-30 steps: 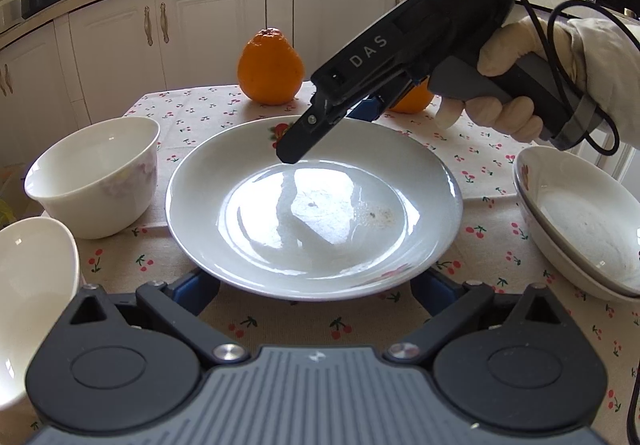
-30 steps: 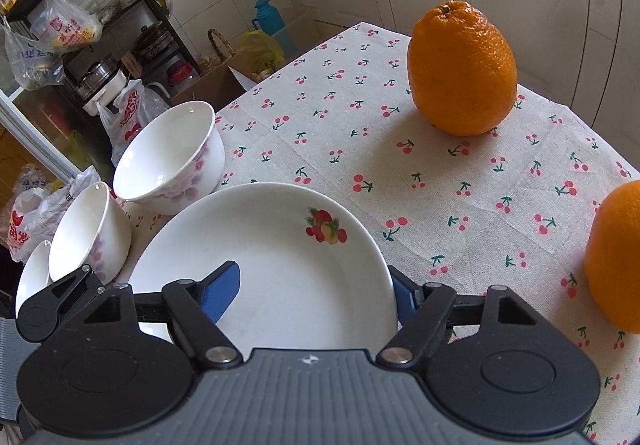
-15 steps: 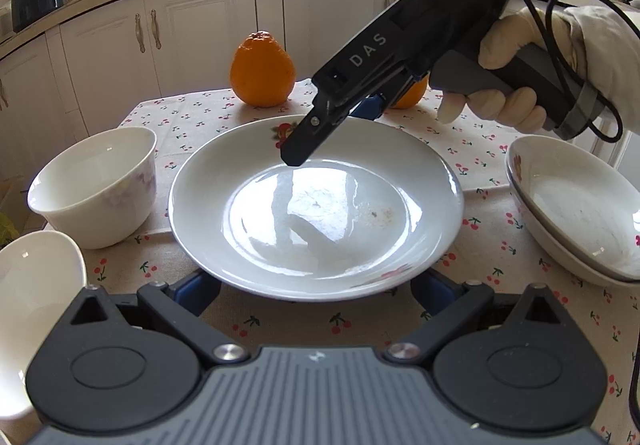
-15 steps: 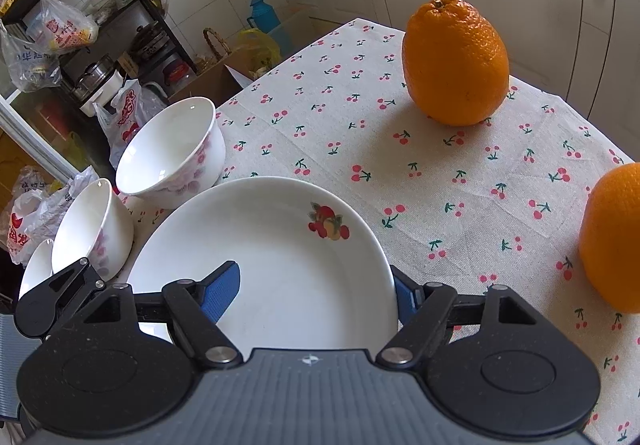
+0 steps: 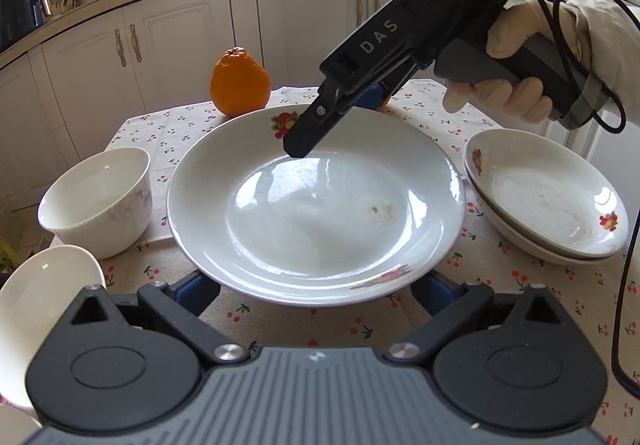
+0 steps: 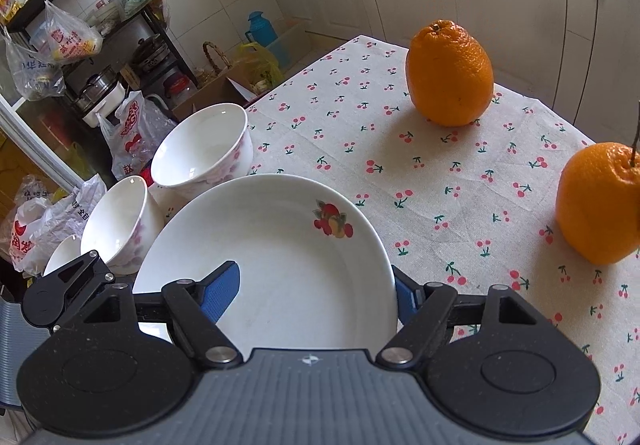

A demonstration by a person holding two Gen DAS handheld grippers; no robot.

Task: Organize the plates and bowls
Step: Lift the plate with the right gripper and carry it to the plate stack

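Observation:
A white plate with fruit prints hangs a little above the cherry-print tablecloth. My left gripper has its blue pads against the two sides of the plate's near rim, shut on it. My right gripper, held by a gloved hand, grips the far rim. In the right wrist view the plate sits between the fingers of the right gripper, one pad inside the dish and the other outside the rim.
Two stacked deep plates rest on the table at the right. A white bowl and a second bowl stand at the left. Two oranges sit at the far side. Kitchen cabinets stand behind the table.
Both grippers have risen with the plate between them. The table, bowls and oranges have dropped away and shifted in both views. The plate keeps its place between the fingers.

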